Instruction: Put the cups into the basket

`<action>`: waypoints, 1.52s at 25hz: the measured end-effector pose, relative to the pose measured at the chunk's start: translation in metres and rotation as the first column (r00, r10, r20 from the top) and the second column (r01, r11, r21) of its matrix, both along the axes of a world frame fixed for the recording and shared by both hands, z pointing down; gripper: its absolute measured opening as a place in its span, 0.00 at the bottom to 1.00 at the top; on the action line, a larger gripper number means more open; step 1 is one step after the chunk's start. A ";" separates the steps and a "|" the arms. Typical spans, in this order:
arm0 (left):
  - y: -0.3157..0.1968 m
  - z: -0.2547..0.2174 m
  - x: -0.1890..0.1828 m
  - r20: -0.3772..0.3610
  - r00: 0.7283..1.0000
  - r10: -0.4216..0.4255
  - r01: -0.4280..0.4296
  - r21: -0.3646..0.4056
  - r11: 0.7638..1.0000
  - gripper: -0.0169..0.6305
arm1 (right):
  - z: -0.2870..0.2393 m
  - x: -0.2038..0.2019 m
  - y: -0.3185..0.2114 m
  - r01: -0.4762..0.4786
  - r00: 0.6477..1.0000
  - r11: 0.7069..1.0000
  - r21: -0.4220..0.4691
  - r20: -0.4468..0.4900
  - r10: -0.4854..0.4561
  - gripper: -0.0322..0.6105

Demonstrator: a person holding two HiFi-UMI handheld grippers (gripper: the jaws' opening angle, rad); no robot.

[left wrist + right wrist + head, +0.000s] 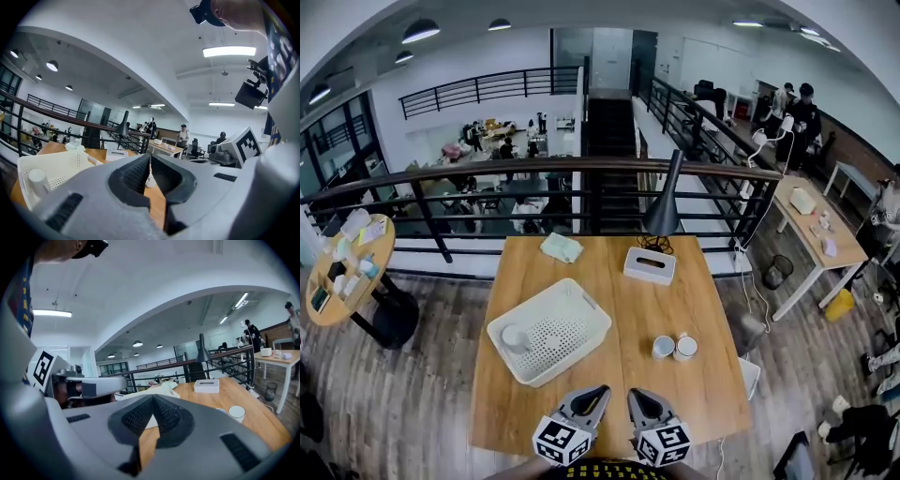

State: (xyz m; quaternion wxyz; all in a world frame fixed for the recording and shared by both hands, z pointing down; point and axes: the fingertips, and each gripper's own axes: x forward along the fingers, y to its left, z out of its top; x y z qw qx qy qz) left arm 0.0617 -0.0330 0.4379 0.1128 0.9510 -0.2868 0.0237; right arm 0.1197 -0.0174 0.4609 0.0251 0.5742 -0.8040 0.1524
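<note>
A white perforated basket (572, 314) lies on the left half of the wooden table, with one white cup (515, 338) inside at its left corner. Two more white cups (663, 347) (685, 348) stand side by side on the table's right half. My left gripper (599, 390) and right gripper (634, 395) hover together at the near edge, both shut and empty. The left gripper view has the shut left gripper (150, 161), the basket (61, 164) and its cup (37, 180). Beyond the shut right gripper (152, 402), the right gripper view shows a cup (236, 413) at right.
A white tissue box (650, 264), a black desk lamp (664, 211) and a pale folded cloth (561, 247) sit along the table's far edge. A black railing (581, 169) runs behind the table. People stand by desks (811, 225) at the far right.
</note>
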 end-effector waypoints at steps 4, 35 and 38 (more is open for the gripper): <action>-0.006 0.005 0.013 -0.036 0.996 0.082 -0.083 -0.041 0.996 0.04 | 0.003 0.014 0.000 -0.084 0.996 0.996 -0.041 -0.022 0.083 0.07; -0.020 0.067 0.052 0.028 0.972 0.233 -0.224 -0.196 0.955 0.04 | 0.059 0.032 -0.006 -0.178 0.983 0.973 -0.148 0.009 0.181 0.07; -0.025 0.089 0.062 0.036 0.977 0.210 -0.200 -0.186 0.962 0.04 | 0.067 0.045 -0.005 -0.174 0.984 0.972 -0.161 0.017 0.179 0.07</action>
